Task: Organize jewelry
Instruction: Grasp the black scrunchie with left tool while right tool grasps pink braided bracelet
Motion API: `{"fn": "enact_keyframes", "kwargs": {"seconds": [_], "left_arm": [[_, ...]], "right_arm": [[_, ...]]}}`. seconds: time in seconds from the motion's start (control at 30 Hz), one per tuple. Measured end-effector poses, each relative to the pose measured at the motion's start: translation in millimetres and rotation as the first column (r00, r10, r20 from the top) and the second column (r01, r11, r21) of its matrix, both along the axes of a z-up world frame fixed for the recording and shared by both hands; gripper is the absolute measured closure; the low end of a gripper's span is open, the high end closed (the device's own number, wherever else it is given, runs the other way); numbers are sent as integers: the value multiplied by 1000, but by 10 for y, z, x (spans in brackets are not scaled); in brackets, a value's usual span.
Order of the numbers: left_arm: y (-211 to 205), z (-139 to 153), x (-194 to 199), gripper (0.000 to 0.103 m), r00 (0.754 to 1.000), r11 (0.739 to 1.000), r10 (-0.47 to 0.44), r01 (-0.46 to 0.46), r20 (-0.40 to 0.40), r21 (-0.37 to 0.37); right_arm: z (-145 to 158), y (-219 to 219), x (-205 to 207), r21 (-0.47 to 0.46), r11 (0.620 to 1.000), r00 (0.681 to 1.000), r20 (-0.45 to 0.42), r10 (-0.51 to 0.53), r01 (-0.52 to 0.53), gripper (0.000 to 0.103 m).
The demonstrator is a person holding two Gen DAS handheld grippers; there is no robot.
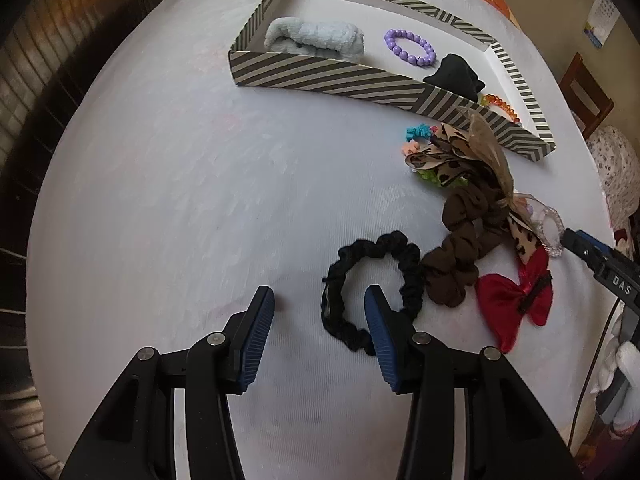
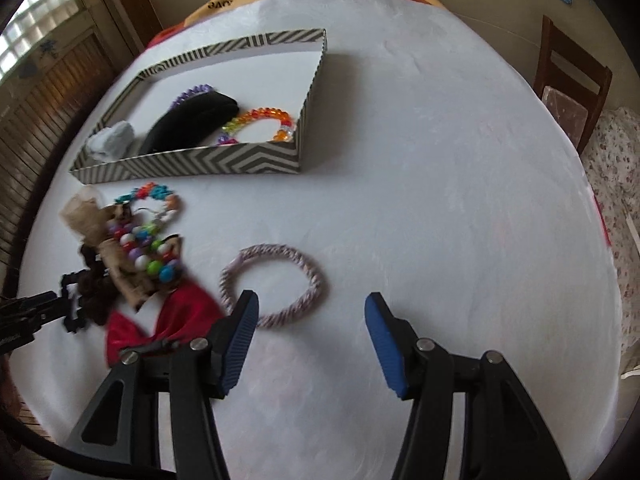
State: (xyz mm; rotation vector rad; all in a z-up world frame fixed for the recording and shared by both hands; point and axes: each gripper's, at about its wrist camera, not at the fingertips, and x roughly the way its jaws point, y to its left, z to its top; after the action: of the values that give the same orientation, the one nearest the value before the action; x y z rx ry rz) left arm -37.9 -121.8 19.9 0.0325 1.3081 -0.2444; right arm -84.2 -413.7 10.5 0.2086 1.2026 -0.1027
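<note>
A shallow striped cardboard tray (image 1: 328, 76) on the white-clothed tabletop (image 1: 160, 200) holds a purple bead bracelet (image 1: 409, 47); beside it lies a heap of bows and scrunchies. The left tongs (image 1: 319, 300) point steeply down, open, one finger inside a black fabric scrunchie (image 1: 372, 280); the right tongs (image 2: 311, 307) gape empty above a flat pink twisted-cord bracelet (image 2: 276, 285).
</note>
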Motion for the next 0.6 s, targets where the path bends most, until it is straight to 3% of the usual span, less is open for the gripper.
{"fn": "enact_keyframes", "kwargs": {"seconds": [0.07, 0.17, 0.2, 0.23, 0.27, 0.4, 0.6], "left_arm": [[-37, 1, 23, 68, 1000, 1000, -6, 6, 11, 11], [-71, 2, 49, 69, 999, 1000, -22, 22, 23, 16], [-75, 3, 51, 78, 999, 1000, -27, 27, 29, 8], [-74, 7, 53, 95, 999, 1000, -32, 31, 39, 2], [-75, 3, 61, 101, 998, 999, -38, 38, 43, 7], [-56, 29, 102, 103, 999, 999, -38, 39, 33, -34], [18, 368, 135, 103, 995, 997, -33, 40, 97, -69]], "right_arm": [[-51, 17, 55, -17, 1000, 1000, -4, 7, -7, 61], [-74, 59, 94, -57, 998, 1000, 9, 22, -22, 72], [-74, 72, 105, -68, 997, 1000, 8, 28, -27, 75], [-71, 82, 113, -79, 996, 999, 9, 32, -31, 82], [-72, 89, 116, -81, 996, 999, 9, 39, -39, 90], [-40, 62, 102, -49, 998, 999, 16, 42, -41, 94], [282, -43, -7, 18, 1000, 996, 90, 9, -11, 94]]}}
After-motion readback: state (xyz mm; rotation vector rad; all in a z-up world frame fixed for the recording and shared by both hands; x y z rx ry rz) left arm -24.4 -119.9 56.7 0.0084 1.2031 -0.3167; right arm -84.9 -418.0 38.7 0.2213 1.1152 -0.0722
